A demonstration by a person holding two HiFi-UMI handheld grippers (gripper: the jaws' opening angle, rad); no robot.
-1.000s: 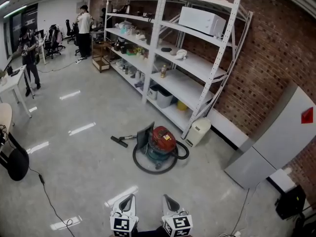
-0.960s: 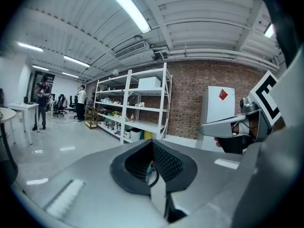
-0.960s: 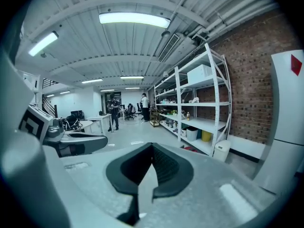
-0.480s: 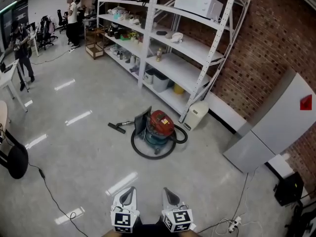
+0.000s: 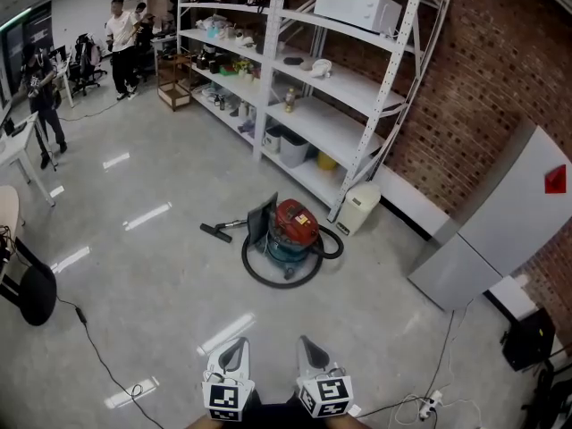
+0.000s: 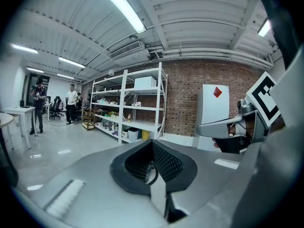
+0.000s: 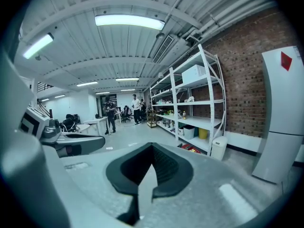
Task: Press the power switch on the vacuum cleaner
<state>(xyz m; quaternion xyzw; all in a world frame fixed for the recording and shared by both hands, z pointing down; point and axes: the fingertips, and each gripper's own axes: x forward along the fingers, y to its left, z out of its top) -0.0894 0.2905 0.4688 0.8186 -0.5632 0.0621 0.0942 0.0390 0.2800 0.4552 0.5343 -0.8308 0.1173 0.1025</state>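
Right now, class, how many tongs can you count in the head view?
2. The left tongs sit at the bottom edge, left of centre; the right tongs sit beside them, to their right. None seem hidden.

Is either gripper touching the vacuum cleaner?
No, the left gripper and right gripper sit near the frame's bottom edge, well apart from the vacuum cleaner.

Left claw (image 5: 233, 350) and right claw (image 5: 308, 349) side by side, both closed
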